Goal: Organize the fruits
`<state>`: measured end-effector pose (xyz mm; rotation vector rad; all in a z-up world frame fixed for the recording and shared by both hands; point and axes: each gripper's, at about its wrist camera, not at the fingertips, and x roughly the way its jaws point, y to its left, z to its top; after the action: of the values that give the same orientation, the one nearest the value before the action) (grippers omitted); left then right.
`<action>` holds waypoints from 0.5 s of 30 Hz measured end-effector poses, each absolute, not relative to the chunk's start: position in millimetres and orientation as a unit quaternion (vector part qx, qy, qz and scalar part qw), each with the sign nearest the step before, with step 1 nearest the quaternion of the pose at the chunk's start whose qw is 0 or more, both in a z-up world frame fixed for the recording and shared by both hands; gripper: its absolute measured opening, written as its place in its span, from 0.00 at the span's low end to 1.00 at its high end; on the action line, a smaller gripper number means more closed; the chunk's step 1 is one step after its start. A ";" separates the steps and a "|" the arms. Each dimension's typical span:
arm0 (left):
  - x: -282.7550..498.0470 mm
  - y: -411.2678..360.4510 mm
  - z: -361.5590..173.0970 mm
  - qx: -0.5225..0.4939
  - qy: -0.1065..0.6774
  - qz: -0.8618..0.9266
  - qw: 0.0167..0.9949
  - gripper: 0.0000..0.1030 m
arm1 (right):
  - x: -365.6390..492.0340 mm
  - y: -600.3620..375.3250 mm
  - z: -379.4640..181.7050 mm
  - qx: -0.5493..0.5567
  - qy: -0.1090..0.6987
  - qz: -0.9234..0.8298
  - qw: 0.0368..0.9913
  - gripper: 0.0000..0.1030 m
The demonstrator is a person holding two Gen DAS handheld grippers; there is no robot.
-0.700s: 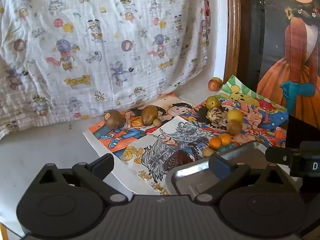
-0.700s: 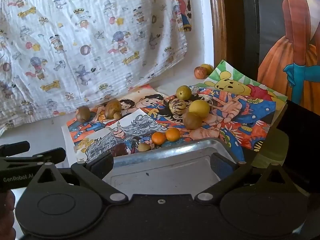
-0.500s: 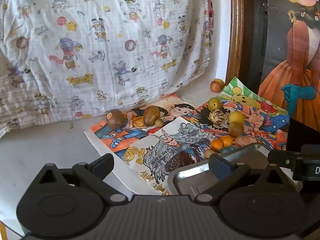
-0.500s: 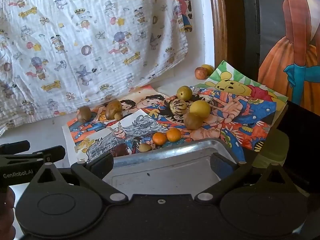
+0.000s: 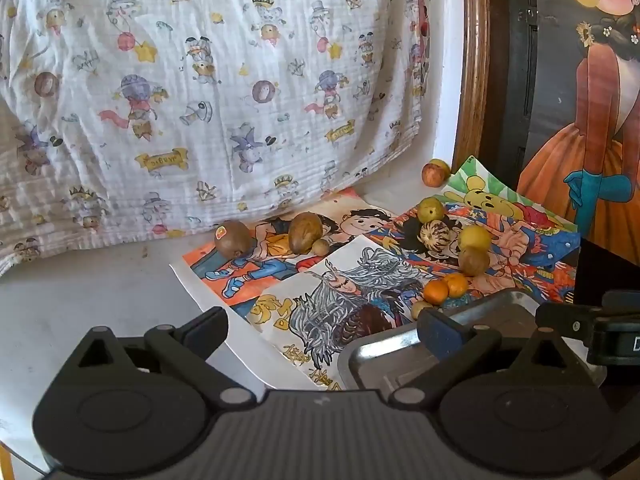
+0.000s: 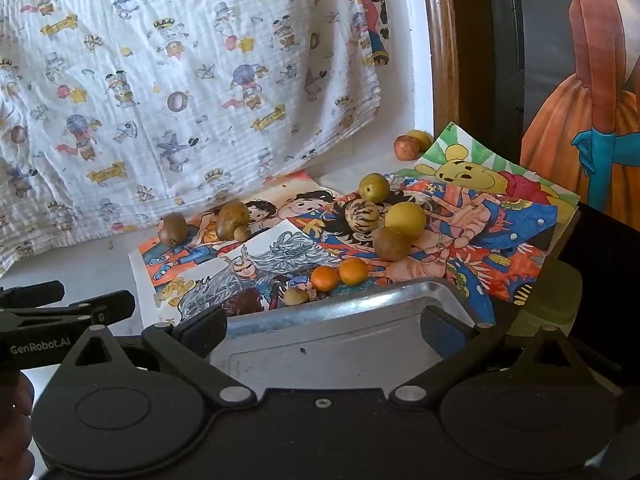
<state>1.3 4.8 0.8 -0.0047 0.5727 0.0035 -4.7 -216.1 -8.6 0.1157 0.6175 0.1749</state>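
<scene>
your left claw (image 5: pixel 322 330) and right claw (image 6: pixel 323 324): both spread, holding nothing. metal tray (image 6: pixel 344 350) under your right claw; two oranges (image 6: pixel 339 275) at 12 o'clock beyond its rim, kiwis (image 6: pixel 173 229) at 10 o'clock.

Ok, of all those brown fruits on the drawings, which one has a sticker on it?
The brown fruit farthest left, at the far edge of the drawings. It carries a small sticker on its upper left side; the other brown fruits show none.

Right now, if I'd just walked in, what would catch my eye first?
Probably the bright cartoon drawings spread on the table, with small fruits scattered over them, such as two oranges near the front. An empty metal tray sits closest, and a printed white cloth hangs behind.
</scene>
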 end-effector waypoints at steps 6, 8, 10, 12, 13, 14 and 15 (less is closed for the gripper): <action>1.4 5.4 1.5 -0.003 0.282 0.001 0.959 1.00 | -4.9 -217.6 -8.9 0.056 0.303 0.087 0.947 1.00; 1.7 6.1 1.8 -0.003 0.283 0.000 0.959 1.00 | -5.0 -217.0 -8.8 0.056 0.303 0.087 0.947 1.00; 1.4 6.1 2.1 -0.004 0.283 0.001 0.959 1.00 | -3.8 -213.3 -9.4 0.054 0.304 0.087 0.947 1.00; 1.5 6.3 2.2 -0.005 0.283 0.001 0.959 1.00 | -3.9 -213.8 -9.4 0.054 0.304 0.087 0.947 1.00; 1.6 6.4 2.1 -0.005 0.283 0.002 0.959 1.00 | -3.9 -213.9 -9.4 0.054 0.304 0.087 0.947 1.00; 1.6 6.6 2.2 -0.005 0.283 0.001 0.959 1.00 | -3.7 -213.0 -9.3 0.054 0.304 0.088 0.947 1.00; 1.7 6.6 2.3 -0.005 0.283 0.001 0.959 1.00 | -3.4 -212.7 -9.7 0.053 0.304 0.087 0.947 1.00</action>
<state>1.7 6.6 2.3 -0.0104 0.5733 0.0023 -3.4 -212.7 -9.7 0.1071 0.6186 0.1774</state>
